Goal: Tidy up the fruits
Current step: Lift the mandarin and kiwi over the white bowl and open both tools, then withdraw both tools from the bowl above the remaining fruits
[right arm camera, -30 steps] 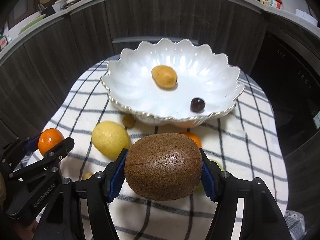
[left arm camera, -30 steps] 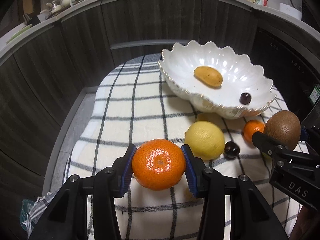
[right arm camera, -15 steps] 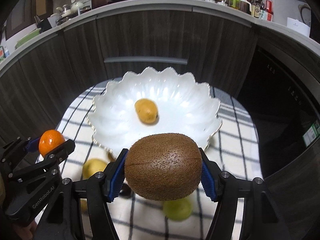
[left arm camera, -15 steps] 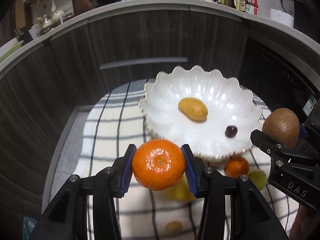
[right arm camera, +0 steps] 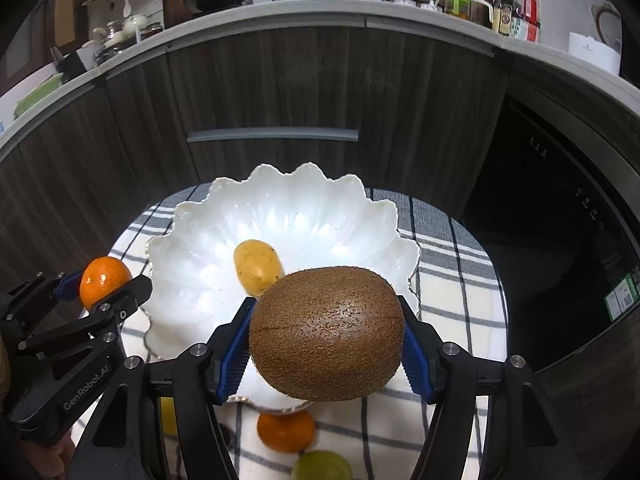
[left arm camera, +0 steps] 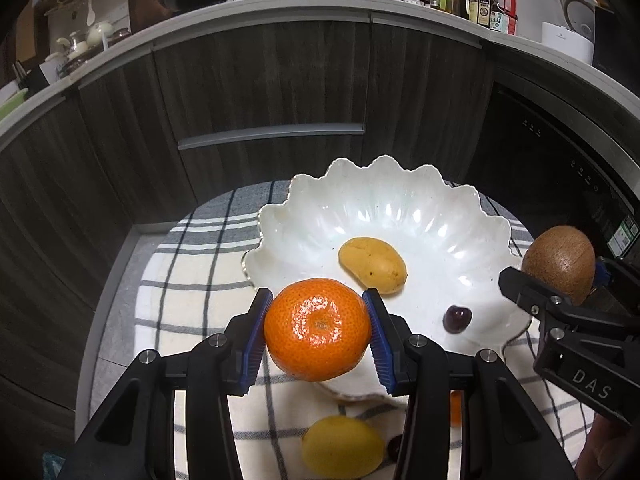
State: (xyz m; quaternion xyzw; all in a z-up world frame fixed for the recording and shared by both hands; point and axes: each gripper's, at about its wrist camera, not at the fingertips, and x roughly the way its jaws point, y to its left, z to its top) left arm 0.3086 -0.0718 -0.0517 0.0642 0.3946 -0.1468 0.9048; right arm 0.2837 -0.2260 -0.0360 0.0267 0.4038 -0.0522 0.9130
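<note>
Dark wood cabinets back a checked cloth (left arm camera: 192, 280). Left wrist view: "DAS" marks the right gripper (left arm camera: 560, 276); the left gripper (left arm camera: 318, 330) clamps a mandarin (left arm camera: 318, 328) over the white bowl (left arm camera: 400, 208), which holds a mango (left arm camera: 372, 266) and cherry (left arm camera: 457, 317). Right wrist view: "GenRobot.AI" marks the left gripper; the right one pinches a kiwi (right arm camera: 326, 332) above the bowl rim.

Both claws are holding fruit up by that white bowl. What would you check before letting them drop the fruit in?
1. Left gripper grips the mandarin squarely: ok.
2. Right gripper holds the kiwi firmly: ok.
3. Bowl has free room: ok, only a small mango and a cherry inside.
4. Both fruits are over the bowl: cannot tell; both hang near its front rim.
5. Height above the bowl is low enough: cannot tell.
</note>
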